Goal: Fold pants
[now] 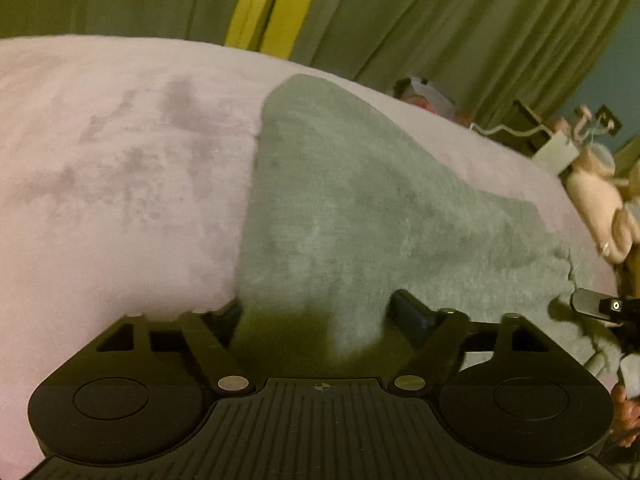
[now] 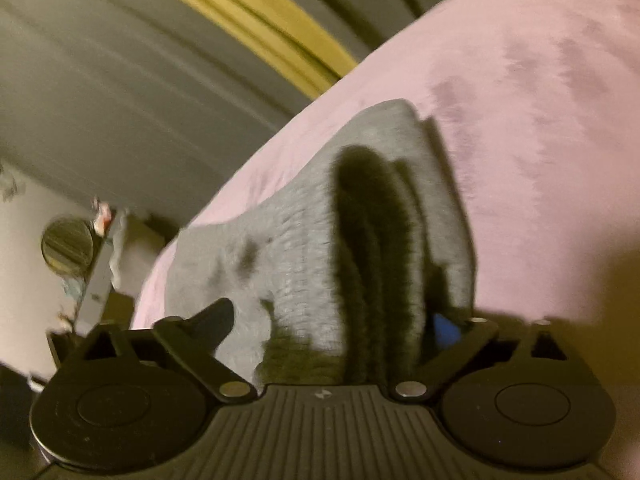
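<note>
Both wrist views low, sharing pants [image 1: 360, 208]

One pair of grey pants [image 1: 360, 208] counted, one pink blanket [image 1: 120, 160] beneath, two black grippers seen, left gripper [image 1: 316, 312] and right gripper [image 2: 332, 316], two yellow curtain strips [image 1: 272, 8] noted, one plush toy [image 1: 596, 196], one round mirror [image 2: 67, 246].

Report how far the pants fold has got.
Done: the grey pants lie on the pink blanket, seemingly one leg over the other. In hand: the left tongs and right tongs sit open at the near end, fabric between their fingers. Left: grip it and fold it to the far end.
</note>
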The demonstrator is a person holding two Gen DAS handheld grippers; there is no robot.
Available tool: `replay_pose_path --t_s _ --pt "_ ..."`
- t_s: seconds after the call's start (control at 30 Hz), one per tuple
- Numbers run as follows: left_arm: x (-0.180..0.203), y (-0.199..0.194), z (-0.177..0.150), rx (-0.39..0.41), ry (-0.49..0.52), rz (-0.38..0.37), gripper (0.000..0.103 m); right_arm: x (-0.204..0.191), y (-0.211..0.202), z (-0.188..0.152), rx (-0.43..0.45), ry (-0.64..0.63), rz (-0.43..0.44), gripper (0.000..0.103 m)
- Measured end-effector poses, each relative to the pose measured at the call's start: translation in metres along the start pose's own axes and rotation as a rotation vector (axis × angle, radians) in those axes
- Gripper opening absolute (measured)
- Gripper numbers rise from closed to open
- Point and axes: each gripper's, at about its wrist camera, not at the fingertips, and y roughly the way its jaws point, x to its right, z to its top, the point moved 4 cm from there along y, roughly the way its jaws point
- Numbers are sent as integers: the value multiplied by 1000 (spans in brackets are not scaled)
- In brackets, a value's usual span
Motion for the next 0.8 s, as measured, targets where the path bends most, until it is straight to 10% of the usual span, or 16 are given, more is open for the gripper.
replay_pose_path --t_s 0.07,0.17,0.23,0.8 --pt "7 4 1 8 36 28 77 -4 3 -1 -1 -33 -24 98" --pt "9 -6 1 35 32 30 48 -5 -4 -3 25 -56 -109 58" --pt "10 -16 3 53 21 19 36 -3 -14 -4 40 -38 -92 50" --pt "27 -29 6 62 56 92 32 -18 -21 -1 55 -74 -119 45"
